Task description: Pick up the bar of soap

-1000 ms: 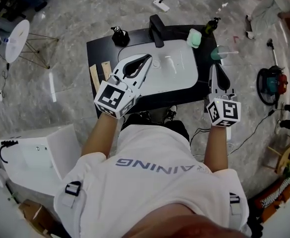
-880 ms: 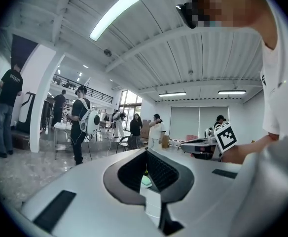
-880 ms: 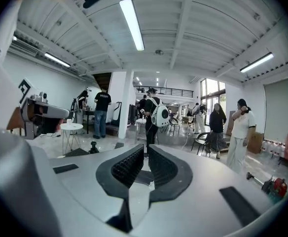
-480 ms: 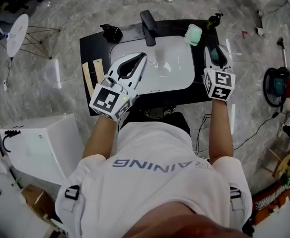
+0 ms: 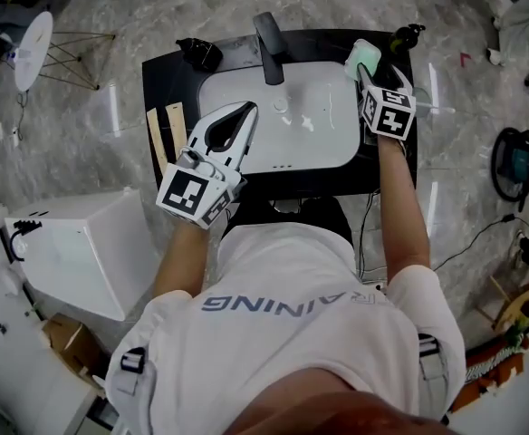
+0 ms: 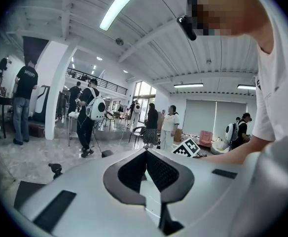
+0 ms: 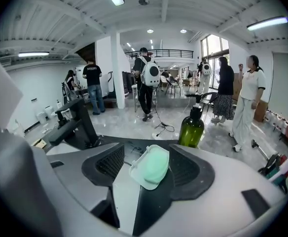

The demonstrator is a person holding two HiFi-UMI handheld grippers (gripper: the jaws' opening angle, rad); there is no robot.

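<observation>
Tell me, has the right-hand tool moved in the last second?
Yes. The right tool has travelled from the near right edge of the black counter to its far right corner; its jaws have just been opening, the soap between them.

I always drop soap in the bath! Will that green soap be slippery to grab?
Probably. The green soap bar looks smooth and rounded, so it may slip if squeezed hard. It lies in a shallow white soap dish, which looks light and might slide or tip when nudged.
</observation>
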